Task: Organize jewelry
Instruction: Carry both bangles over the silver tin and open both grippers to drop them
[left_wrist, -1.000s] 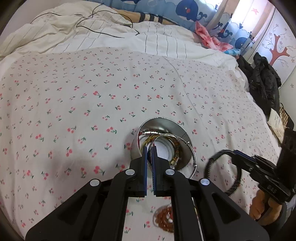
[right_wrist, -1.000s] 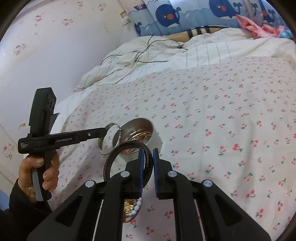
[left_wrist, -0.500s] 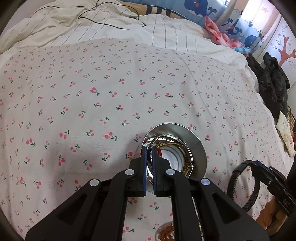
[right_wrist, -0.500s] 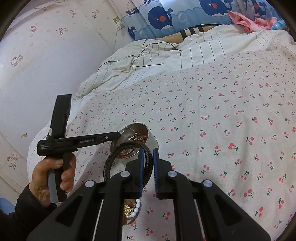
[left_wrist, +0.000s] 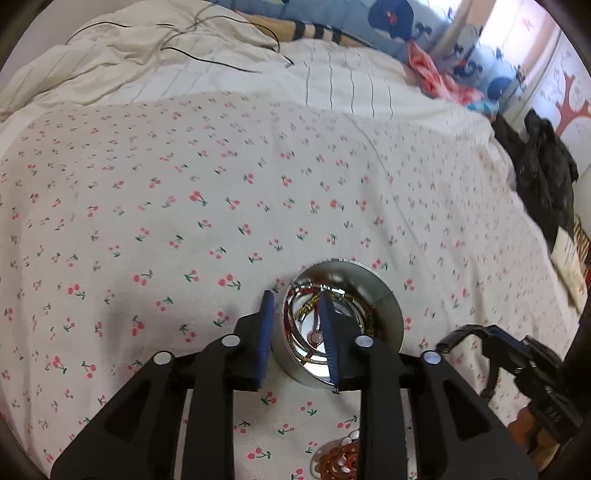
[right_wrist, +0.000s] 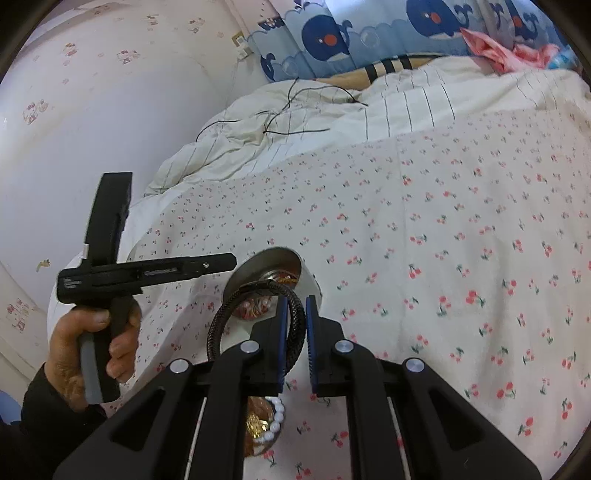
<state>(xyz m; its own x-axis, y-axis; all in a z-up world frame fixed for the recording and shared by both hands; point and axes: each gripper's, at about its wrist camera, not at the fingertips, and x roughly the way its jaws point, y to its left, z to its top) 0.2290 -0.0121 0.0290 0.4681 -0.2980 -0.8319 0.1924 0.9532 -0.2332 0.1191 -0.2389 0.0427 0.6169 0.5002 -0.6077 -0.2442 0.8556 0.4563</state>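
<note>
A shiny metal tin (left_wrist: 384, 314) stands on a bed's cherry-print sheet (left_wrist: 184, 221), holding a tangle of bangles and beaded strands (left_wrist: 314, 314) whose separate pieces are hard to tell apart in the mirrored interior. The left gripper (left_wrist: 293, 304) hangs over the tin's near rim, its blue-padded jaws having just been opening; they now stand spread, one finger outside the wall and the other over the mouth, with nothing pressed between the pads. Just beside the tin, the right gripper (right_wrist: 295, 302) pinches a black braided cord bracelet (right_wrist: 225, 314), jaws closed on the loop's right side so that the ring hangs upright in front of the tin. In the right wrist view a hand (right_wrist: 88, 354) in a dark sleeve grips the left tool's handle. Nearer the cameras, a white bead bracelet (right_wrist: 275, 421) and some amber-coloured pieces (left_wrist: 340, 461) lie on the sheet under the grippers. Farther off, a striped white duvet (right_wrist: 295, 129) with a thin black cable (right_wrist: 280, 122) across it is bunched against a whale-patterned curtain (right_wrist: 332, 37), and dark clothing (left_wrist: 543, 177) is heaped at the bed's right edge.
</note>
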